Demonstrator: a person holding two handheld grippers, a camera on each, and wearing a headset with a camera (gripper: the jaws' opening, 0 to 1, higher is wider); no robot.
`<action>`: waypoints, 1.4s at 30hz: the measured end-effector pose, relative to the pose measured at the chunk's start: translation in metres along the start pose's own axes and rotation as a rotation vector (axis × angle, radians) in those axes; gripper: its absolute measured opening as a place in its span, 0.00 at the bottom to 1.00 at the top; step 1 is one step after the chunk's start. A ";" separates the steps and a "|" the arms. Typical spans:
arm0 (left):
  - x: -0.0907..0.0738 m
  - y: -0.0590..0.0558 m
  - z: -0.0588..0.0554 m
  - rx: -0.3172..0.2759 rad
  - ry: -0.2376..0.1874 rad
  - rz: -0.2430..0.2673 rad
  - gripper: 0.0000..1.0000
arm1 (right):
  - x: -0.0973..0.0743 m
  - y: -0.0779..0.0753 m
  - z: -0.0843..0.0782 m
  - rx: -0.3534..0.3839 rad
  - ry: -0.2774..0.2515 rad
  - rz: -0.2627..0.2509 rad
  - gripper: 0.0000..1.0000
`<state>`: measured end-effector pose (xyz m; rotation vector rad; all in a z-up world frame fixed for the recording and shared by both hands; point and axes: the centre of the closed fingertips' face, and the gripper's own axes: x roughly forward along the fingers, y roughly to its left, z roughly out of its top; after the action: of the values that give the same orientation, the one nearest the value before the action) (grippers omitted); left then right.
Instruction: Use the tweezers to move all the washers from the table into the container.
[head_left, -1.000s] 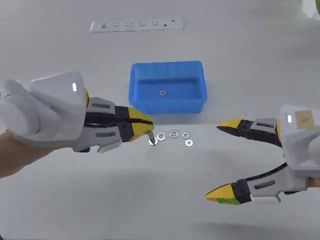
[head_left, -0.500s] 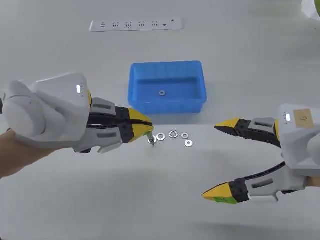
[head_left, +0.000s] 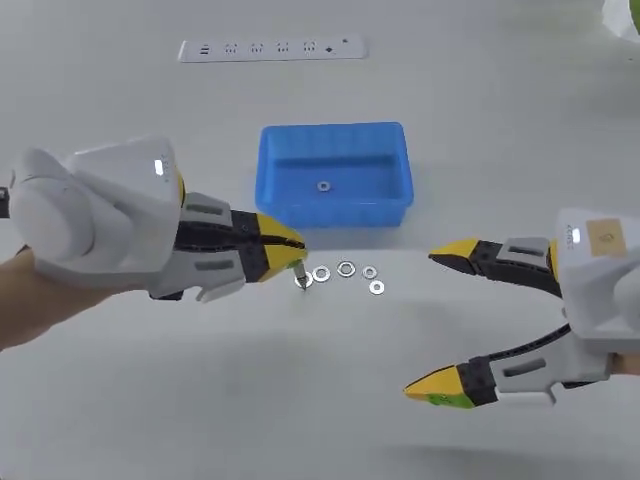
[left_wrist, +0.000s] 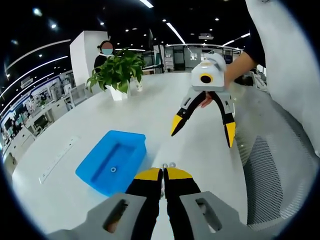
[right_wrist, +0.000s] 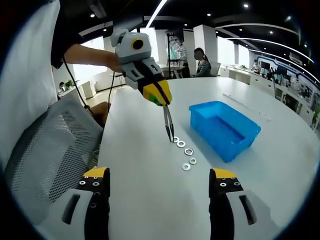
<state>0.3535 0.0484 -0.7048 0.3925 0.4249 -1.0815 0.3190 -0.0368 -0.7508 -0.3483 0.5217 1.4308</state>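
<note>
Left gripper (head_left: 292, 250): comes in from the left edge of the head view, held in a person's hand; its yellow-tipped jaws are pressed together on the top end of the tweezers
Tweezers (right_wrist: 168, 121): a thin metal pair hanging from those jaws and pointing down at the table; in the right gripper view the two arms narrow to tips that sit close together at the end of the washer row (whether a washer is caught between the tips cannot be told)
Washers (head_left: 346, 269): five small silver rings lying flat on the table in a short row at the centre of the head view, just below the container; the leftmost one is at the tweezer tips
Container (head_left: 335, 212): a blue rectangular tray in the upper centre of the head view, with a single washer (head_left: 323, 186) lying on its floor
Right gripper (head_left: 432, 320): at the lower right of the head view, jaws spread wide, apart from the washers
Table (head_left: 300, 400): a plain white surface
Power strip (head_left: 272, 48): white, lying along the top of the head view, above the container
</note>
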 end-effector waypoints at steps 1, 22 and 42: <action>0.000 0.001 0.000 -0.005 0.008 -0.003 0.05 | 0.000 0.000 0.001 -0.002 0.000 -0.001 0.82; 0.002 0.006 -0.005 -0.125 0.020 -0.075 0.05 | 0.071 -0.001 0.045 -0.114 -0.015 0.162 0.72; 0.003 0.005 -0.005 -0.128 0.022 -0.098 0.05 | 0.107 -0.018 0.049 -0.157 0.039 0.210 0.27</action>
<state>0.3579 0.0509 -0.7100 0.2727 0.5341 -1.1395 0.3499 0.0773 -0.7684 -0.4583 0.4896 1.6768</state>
